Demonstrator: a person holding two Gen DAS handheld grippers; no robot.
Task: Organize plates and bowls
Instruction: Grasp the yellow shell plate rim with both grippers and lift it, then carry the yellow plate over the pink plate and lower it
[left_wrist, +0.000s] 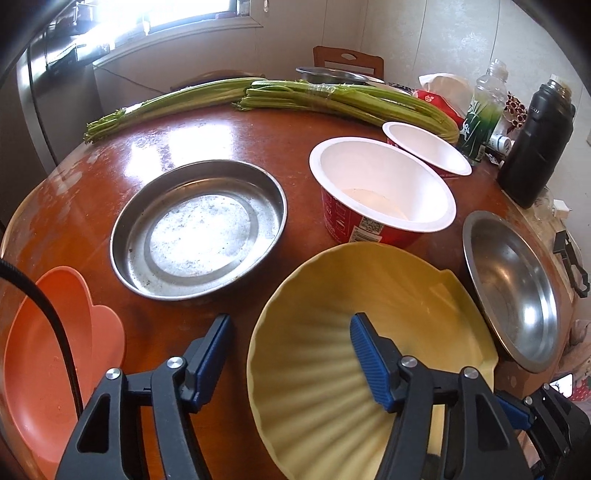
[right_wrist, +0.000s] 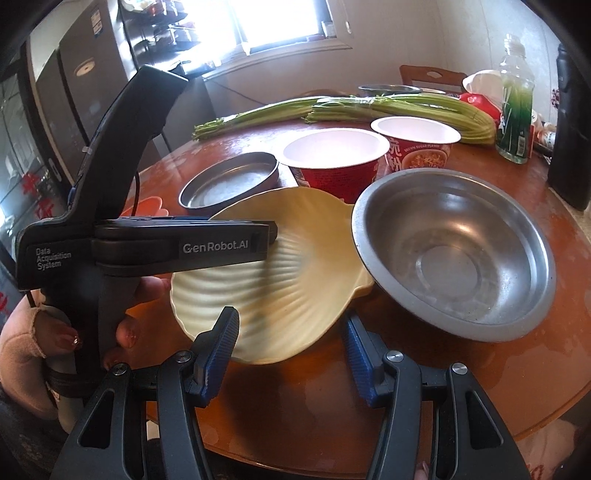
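Left tongs (left_wrist: 291, 343) straddle the near rim of the yellow shell-shaped plate (left_wrist: 325, 295) — one pad inside, one outside, gap visible, not clamped. Right tongs (right_wrist: 290, 341) partly open around the plate's edge, nothing gripped. Plate tilted on the surface (left_wrist: 110, 177), touching the steel bowl (right_wrist: 454, 258).

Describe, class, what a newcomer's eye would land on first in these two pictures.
The yellow shell-shaped dish near the table's front edge, tilted up with the left gripper straddling its rim. Beside it sits a shiny steel bowl; behind, two red paper cups and long green celery.
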